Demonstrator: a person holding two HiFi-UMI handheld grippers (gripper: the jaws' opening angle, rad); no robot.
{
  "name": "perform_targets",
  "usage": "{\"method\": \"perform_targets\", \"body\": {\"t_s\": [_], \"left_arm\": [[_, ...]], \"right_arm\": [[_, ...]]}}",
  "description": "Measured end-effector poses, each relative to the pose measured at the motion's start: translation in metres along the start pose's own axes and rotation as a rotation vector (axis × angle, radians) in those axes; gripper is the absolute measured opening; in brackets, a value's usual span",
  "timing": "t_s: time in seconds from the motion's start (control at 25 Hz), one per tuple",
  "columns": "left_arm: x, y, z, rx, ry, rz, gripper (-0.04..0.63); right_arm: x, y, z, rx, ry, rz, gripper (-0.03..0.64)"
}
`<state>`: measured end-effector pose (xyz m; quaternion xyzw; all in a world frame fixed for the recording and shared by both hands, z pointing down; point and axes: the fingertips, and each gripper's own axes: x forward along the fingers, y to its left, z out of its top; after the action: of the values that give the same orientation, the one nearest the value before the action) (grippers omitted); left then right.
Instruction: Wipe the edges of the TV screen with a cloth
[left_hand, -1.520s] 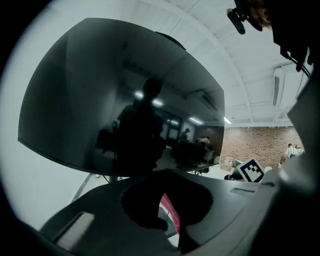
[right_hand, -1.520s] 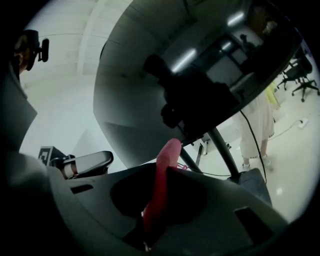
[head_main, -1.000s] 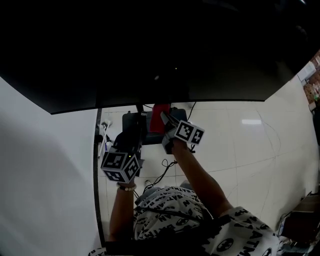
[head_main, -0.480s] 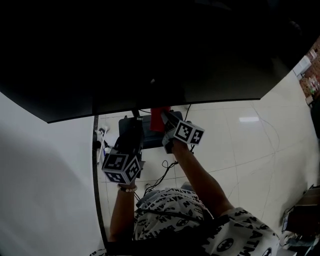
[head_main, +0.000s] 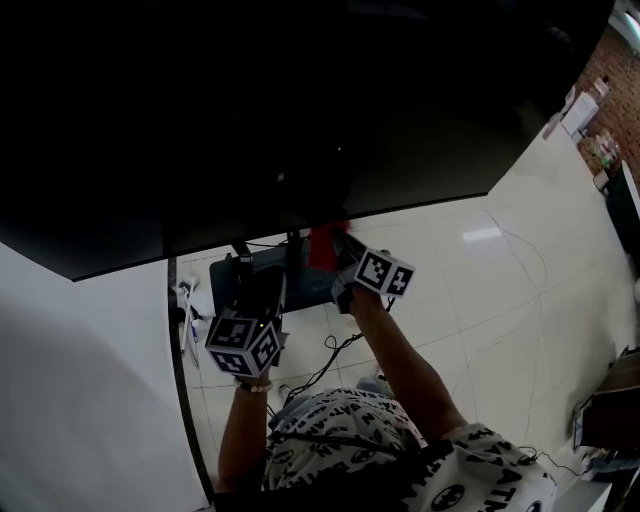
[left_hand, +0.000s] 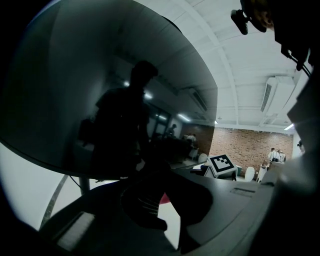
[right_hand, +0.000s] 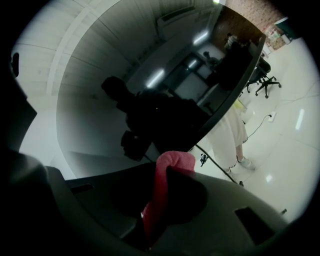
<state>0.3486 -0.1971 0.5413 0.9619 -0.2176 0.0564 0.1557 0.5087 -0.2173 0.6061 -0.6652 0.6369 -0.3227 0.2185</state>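
right gripper (head_main: 338, 262) clamped on red cloth (head_main: 322, 246) | cloth had risen to the lower edge of TV screen (head_main: 300, 120), apparently touching | left gripper (head_main: 262, 290) slightly parted, empty | edge wipe likely starting

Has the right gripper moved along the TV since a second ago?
Yes, slightly: right gripper, shut on the folded red cloth, sits further right along the large black TV screen's lower edge.

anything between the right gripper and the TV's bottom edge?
Only the red cloth, pinched by the right gripper, with its folded tip up at the TV screen's bottom edge. Clearest in the right gripper view; the head view agrees.
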Motion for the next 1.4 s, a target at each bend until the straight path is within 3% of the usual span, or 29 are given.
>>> {"method": "perform_targets", "body": {"t_s": [0.44, 1.0, 1.24, 1.4], "left_arm": [[0.083, -0.078, -0.026, 0.006, 0.061, -0.074, -0.006], [0.194, -0.195, -0.046, -0.048, 0.078, -0.150, -0.006], [0.229, -0.235, -0.047, -0.040, 0.086, -0.180, -0.006], [0.241, -0.248, -0.046, -0.033, 0.083, -0.188, -0.006]], "right_arm": [[-0.038, -0.074, 0.064, -0.016, -0.048, -0.059, 0.057], [-0.142, -0.220, 0.206, -0.024, -0.166, -0.207, 0.057], [-0.175, -0.264, 0.253, -0.080, -0.197, -0.283, 0.057], [-0.187, -0.279, 0.273, -0.191, -0.187, -0.333, 0.057]]}}
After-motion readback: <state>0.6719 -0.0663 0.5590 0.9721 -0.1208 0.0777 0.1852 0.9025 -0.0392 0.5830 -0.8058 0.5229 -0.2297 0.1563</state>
